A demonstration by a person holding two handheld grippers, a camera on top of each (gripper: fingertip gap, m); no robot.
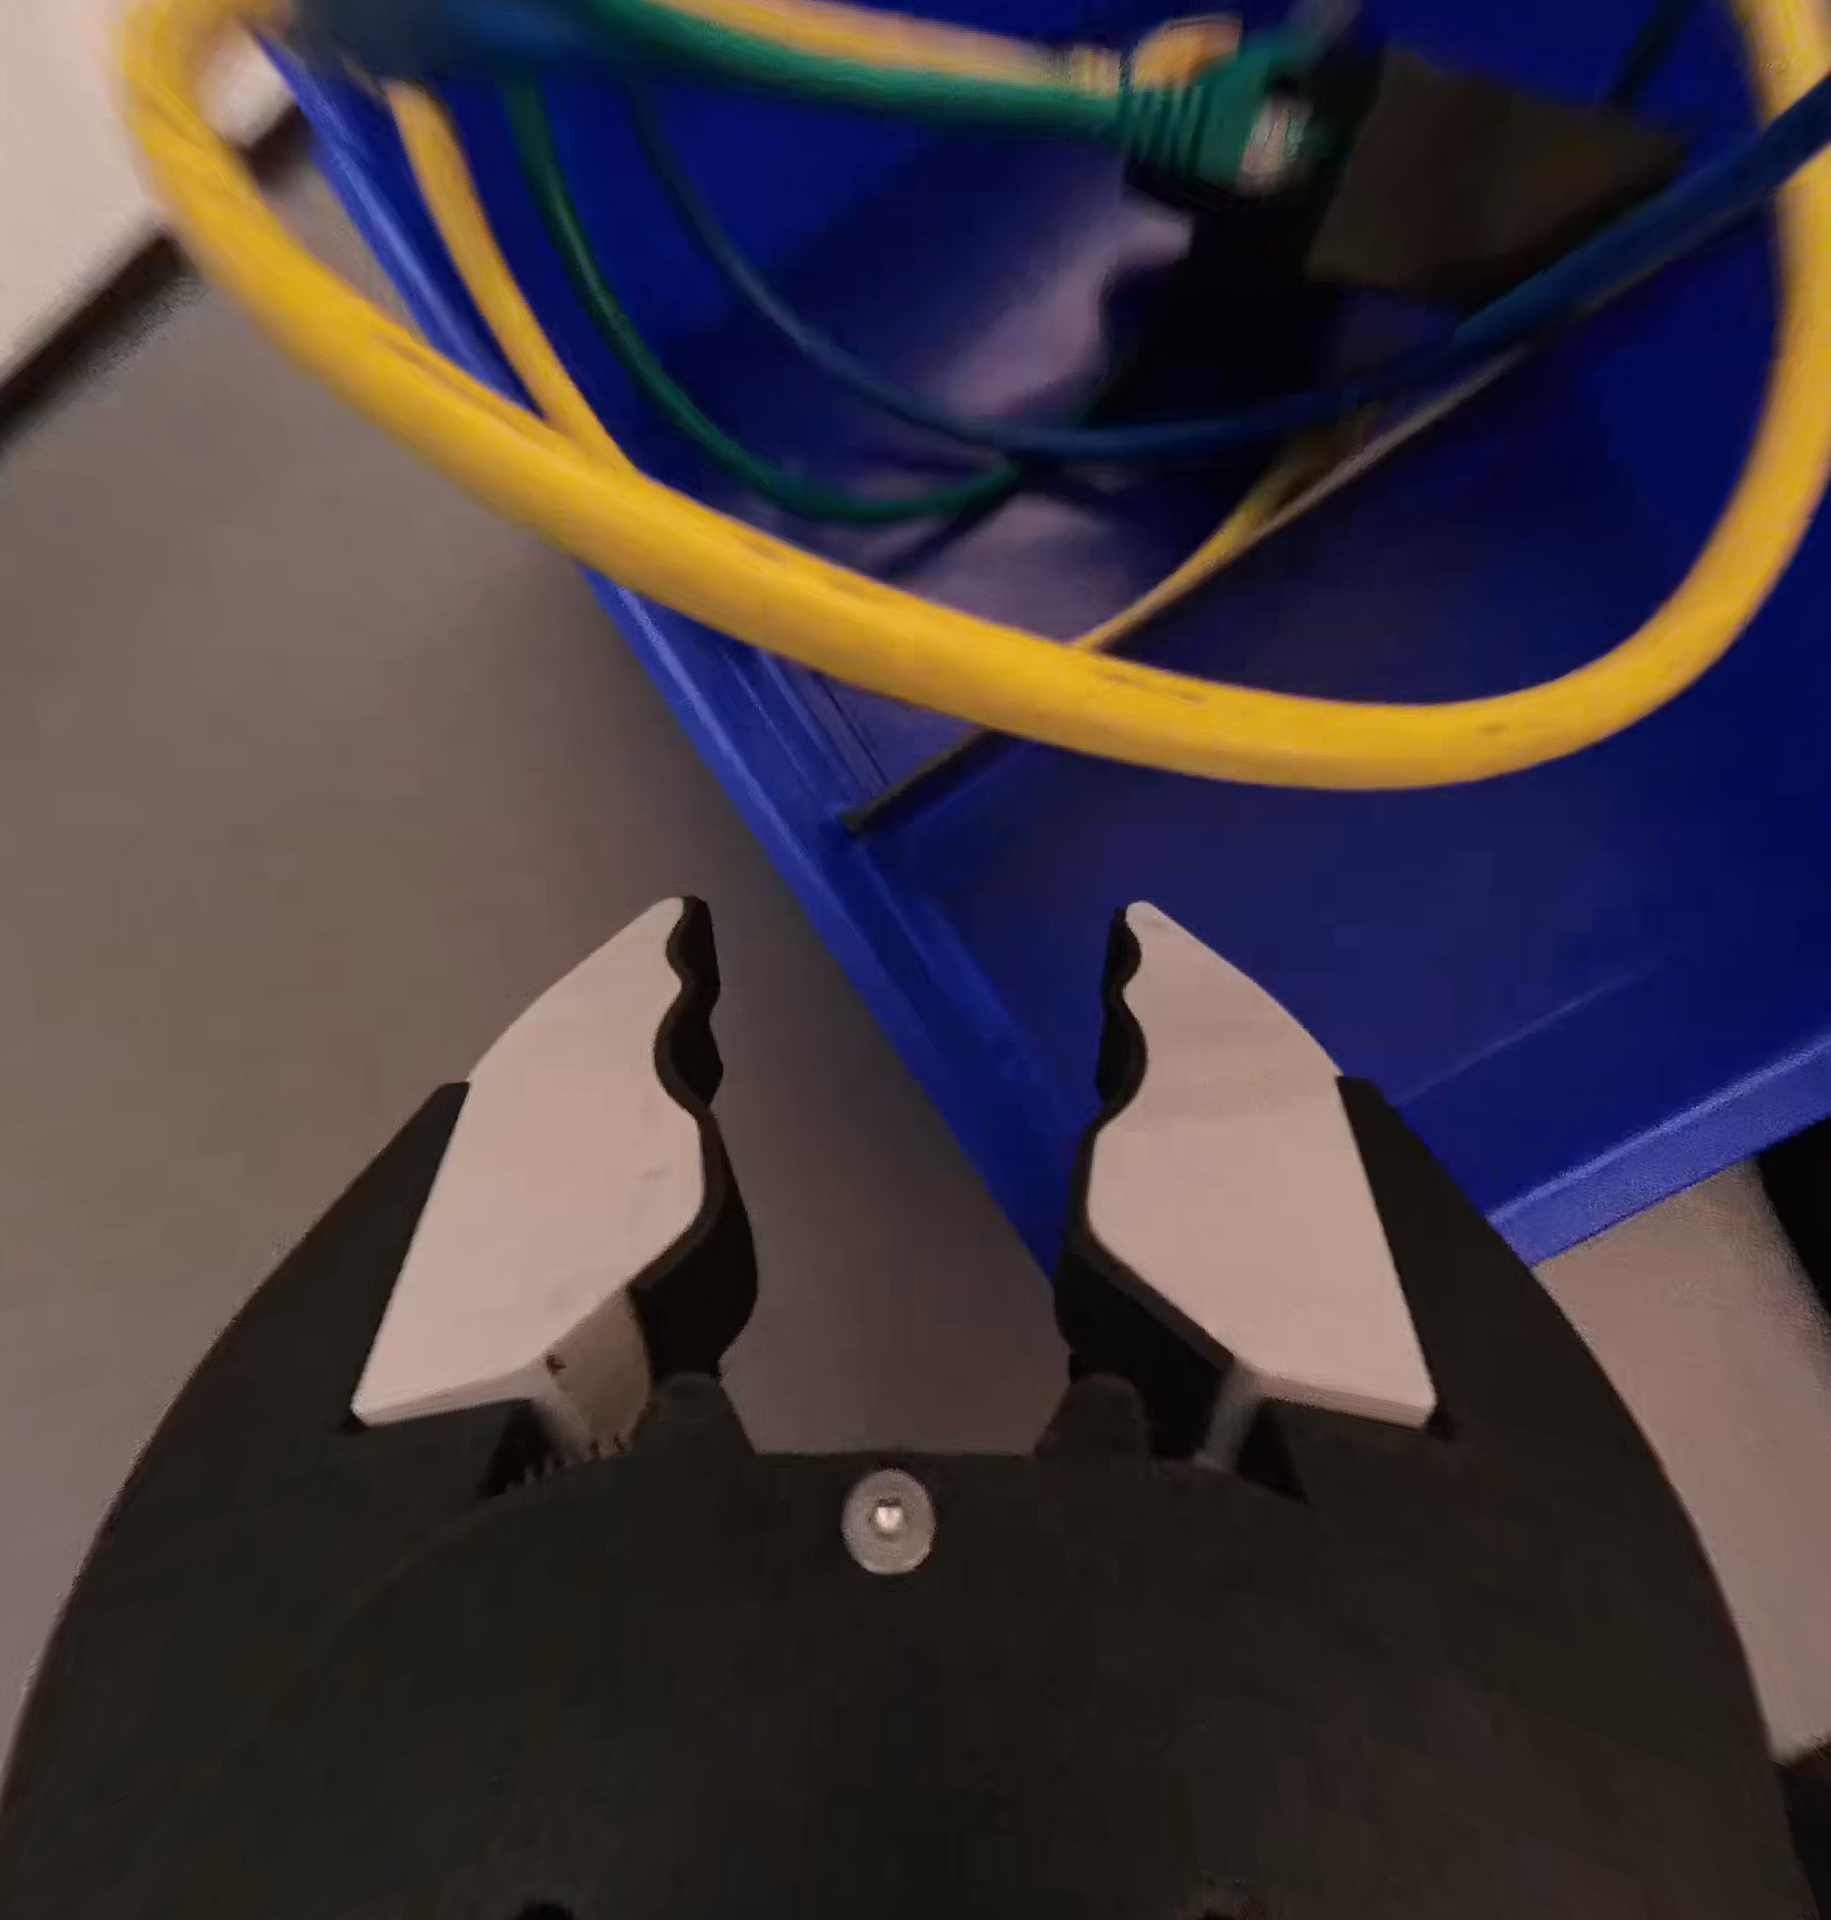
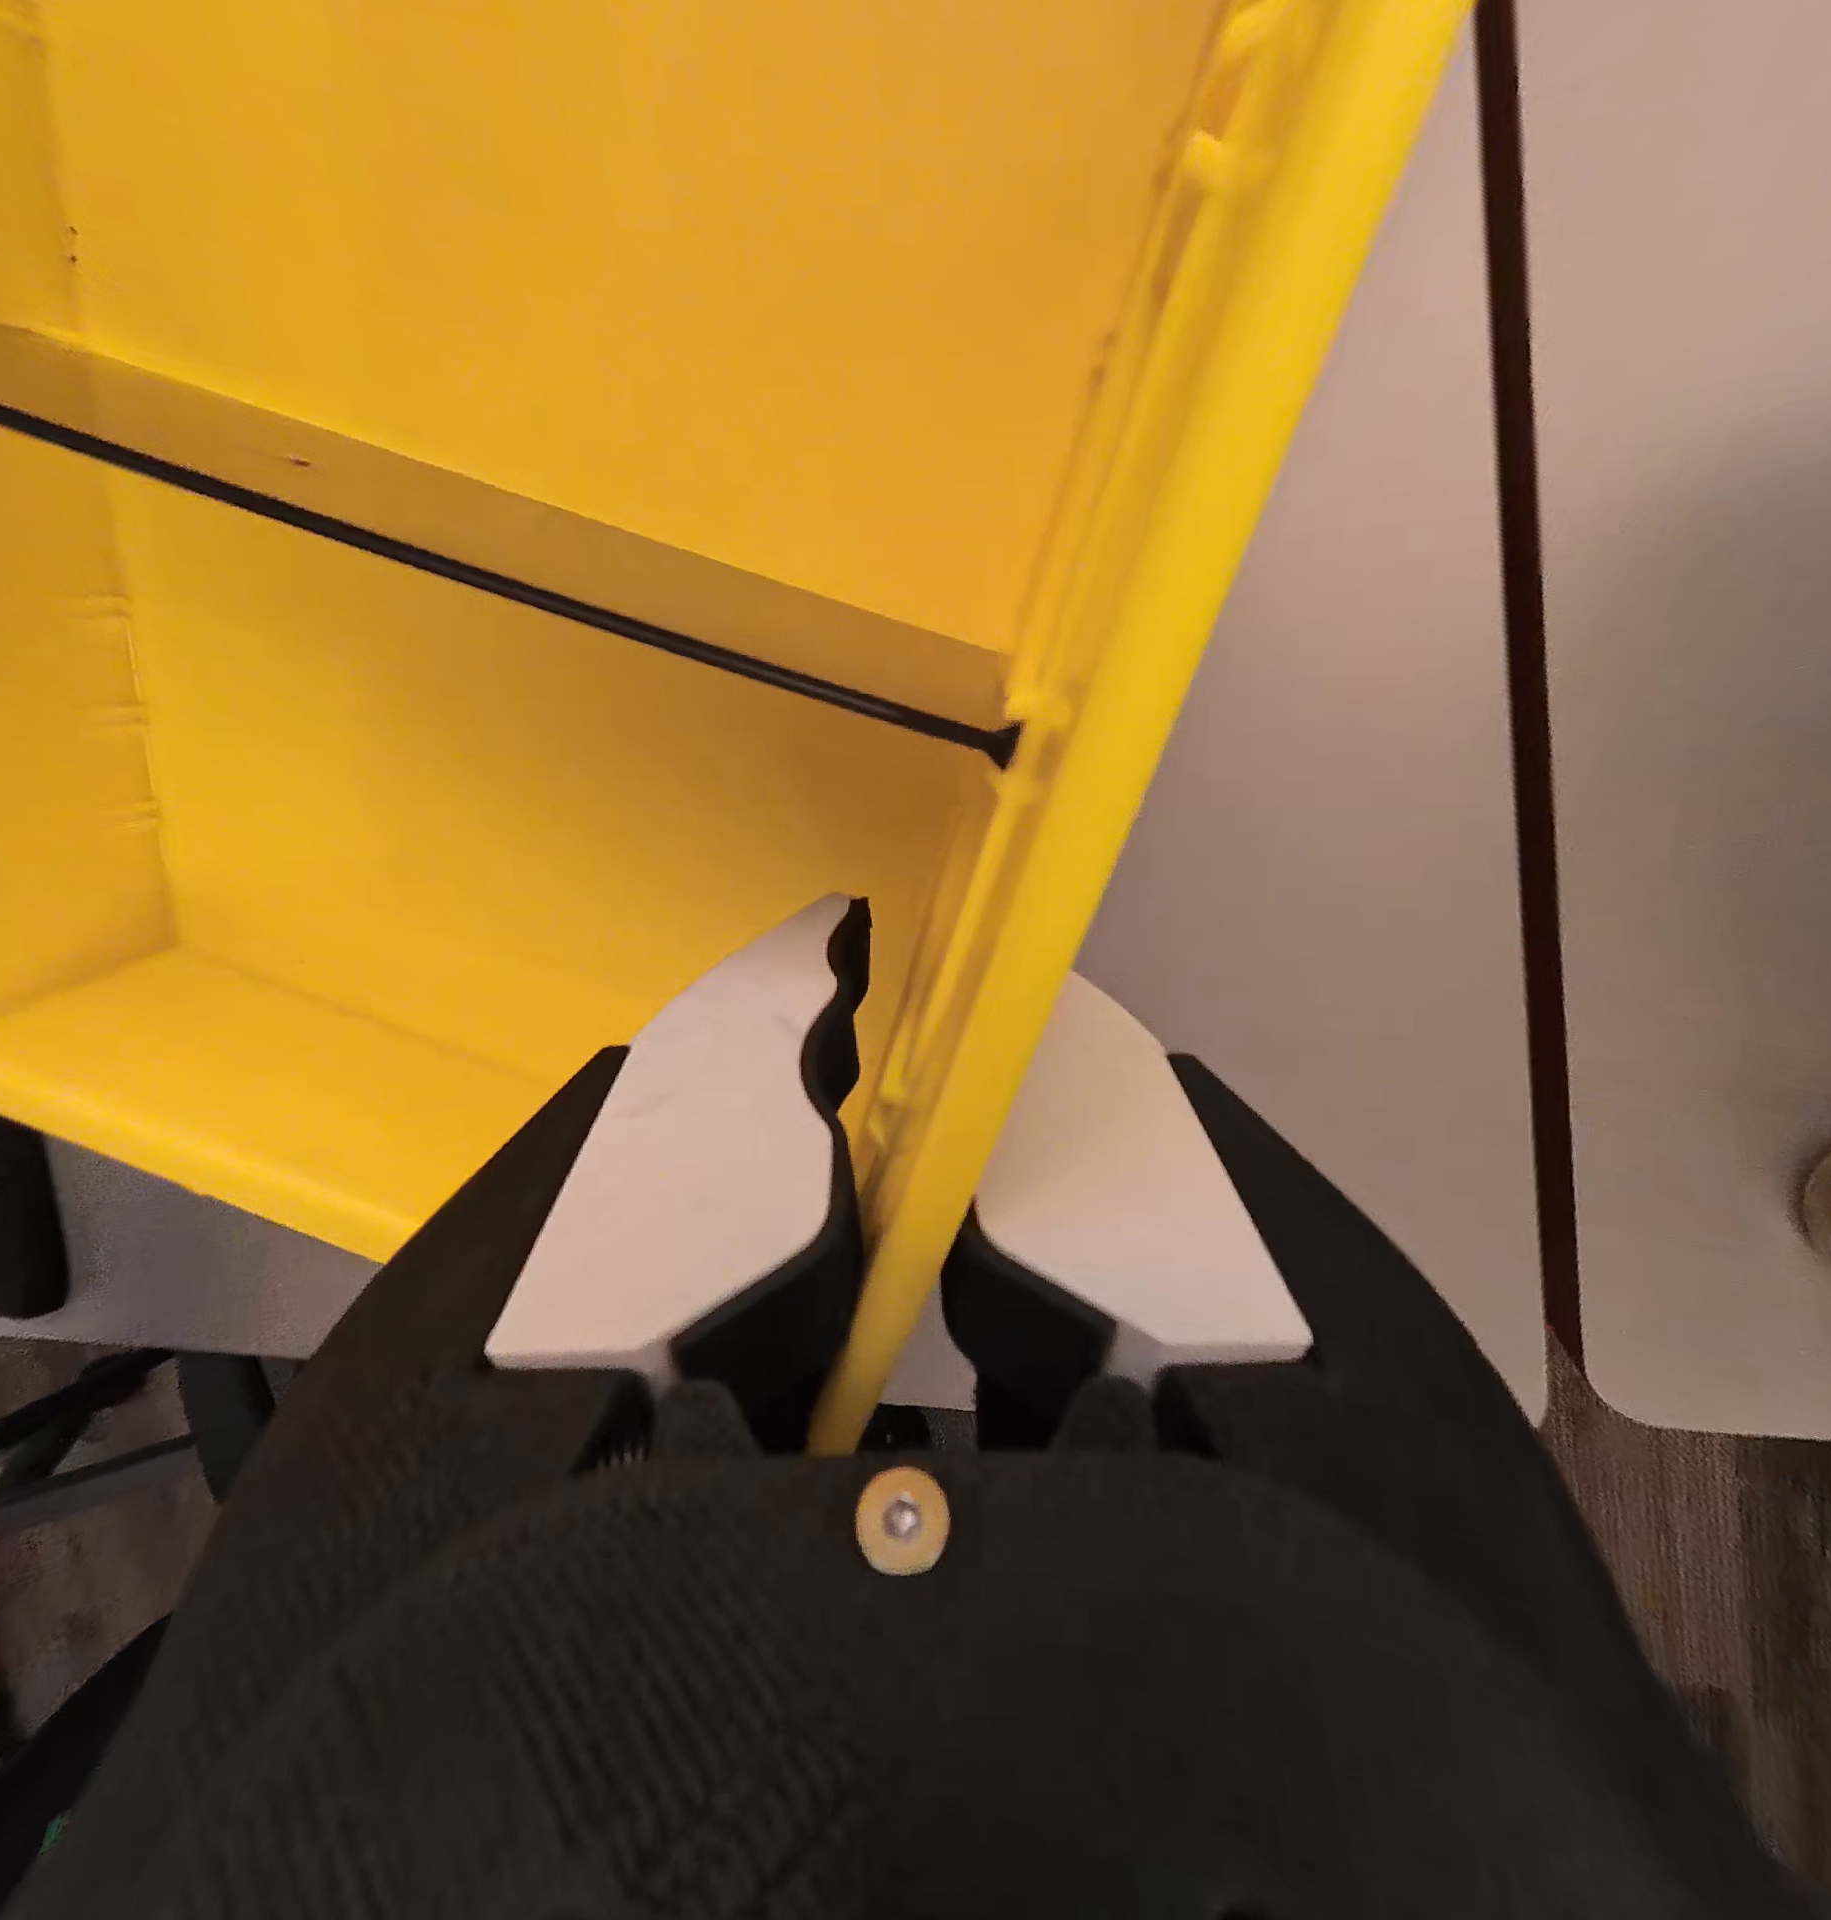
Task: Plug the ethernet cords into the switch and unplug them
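Inside the blue plastic bin [image 1: 1358,935], light, springy yellow [image 1: 682,540] and green ethernet cords [image 1: 1181,114] suit grasping at their stiff plugs; left hand-held gripper [image 1: 911,914] gapes empty, right hand-held gripper [image 2: 952,935] clamps the yellow plastic bin's wall [image 2: 1150,623].

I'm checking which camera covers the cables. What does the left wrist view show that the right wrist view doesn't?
Only the left wrist view shows the blue bin with the yellow cord, green cord, blue cord and a dark device, blurred; the left gripper is open and empty. Only the right wrist view shows the yellow bin, whose rim sits between the right gripper jaws. Both share a black divider rod and light tabletop.
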